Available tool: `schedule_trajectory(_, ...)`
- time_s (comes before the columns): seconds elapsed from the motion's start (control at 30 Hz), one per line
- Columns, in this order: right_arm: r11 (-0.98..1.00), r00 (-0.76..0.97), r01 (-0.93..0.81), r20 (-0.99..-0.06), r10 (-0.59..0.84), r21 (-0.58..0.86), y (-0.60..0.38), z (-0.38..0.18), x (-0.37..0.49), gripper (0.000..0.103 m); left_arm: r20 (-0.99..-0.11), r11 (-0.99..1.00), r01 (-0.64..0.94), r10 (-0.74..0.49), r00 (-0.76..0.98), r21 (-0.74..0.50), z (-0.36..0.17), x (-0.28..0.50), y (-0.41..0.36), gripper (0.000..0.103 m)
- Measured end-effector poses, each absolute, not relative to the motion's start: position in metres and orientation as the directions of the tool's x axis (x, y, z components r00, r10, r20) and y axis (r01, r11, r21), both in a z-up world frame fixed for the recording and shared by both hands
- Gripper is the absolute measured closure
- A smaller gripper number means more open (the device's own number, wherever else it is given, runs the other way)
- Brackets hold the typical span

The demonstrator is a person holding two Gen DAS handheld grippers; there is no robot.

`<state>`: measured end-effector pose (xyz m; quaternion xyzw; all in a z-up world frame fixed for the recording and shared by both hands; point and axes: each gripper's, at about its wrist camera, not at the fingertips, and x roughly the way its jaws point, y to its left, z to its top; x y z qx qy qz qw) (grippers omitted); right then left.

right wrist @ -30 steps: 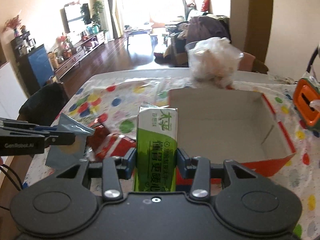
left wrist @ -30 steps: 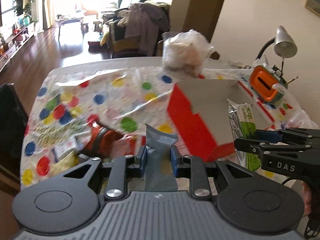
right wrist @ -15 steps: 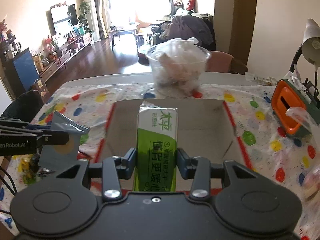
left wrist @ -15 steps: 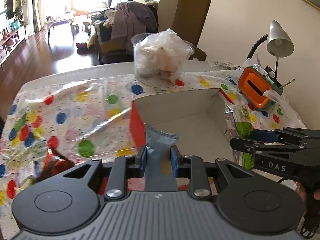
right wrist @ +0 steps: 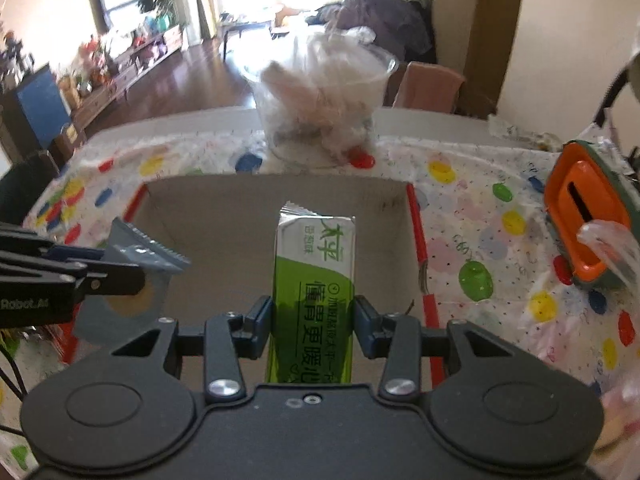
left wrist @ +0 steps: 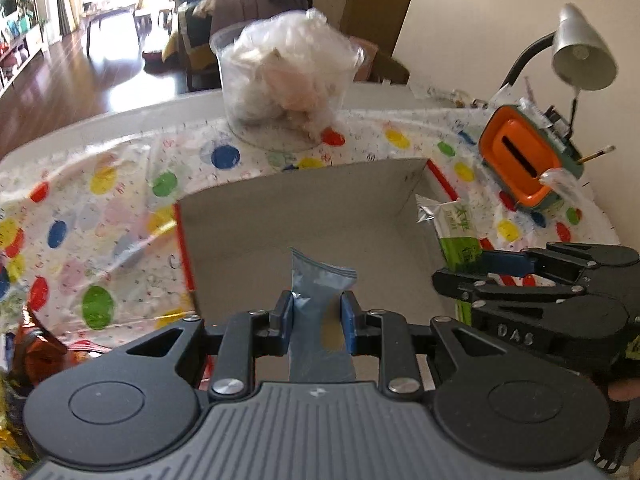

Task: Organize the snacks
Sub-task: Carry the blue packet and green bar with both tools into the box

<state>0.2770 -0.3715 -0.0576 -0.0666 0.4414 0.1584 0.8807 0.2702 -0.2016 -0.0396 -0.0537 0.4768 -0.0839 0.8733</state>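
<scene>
Above matte cardboard box [left wrist: 304, 216], flat grey pouch [left wrist: 320, 280], glossy green packet [right wrist: 314, 276].

Lower ends of both held packets hidden; edges and motion blur swallow the rest.

The grey packet [left wrist: 320, 320] and green packet [right wrist: 314, 300] each vanish behind their claw's body below the pads. Ahead of the claws, the clear tub [left wrist: 286, 80] is smeared, its contents unreadable. Left of the left claw [left wrist: 316, 318], red wrappers [left wrist: 36, 352] are cut by the frame edge; the box [right wrist: 416, 240] loses its near wall behind the claw.
</scene>
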Motion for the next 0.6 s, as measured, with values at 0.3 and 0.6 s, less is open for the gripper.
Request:
schedule_trajectory(0.3,0.923,0.462,-0.386,-0.862,0.209,0.017,-0.362,-0.099,0.303,0.062,-0.875,0.986,0.064,-0.166,0.455,-0.154,-0.073,0.304,-0.217,0.079)
schedule_trajectory(0.6,0.897,0.352,-0.442,-0.917,0.188,0.014,-0.351,-0.126,0.311,0.062,-0.923,0.991,0.07,-0.13,0.363,-0.112,-0.098,0.322,-0.226,0.079)
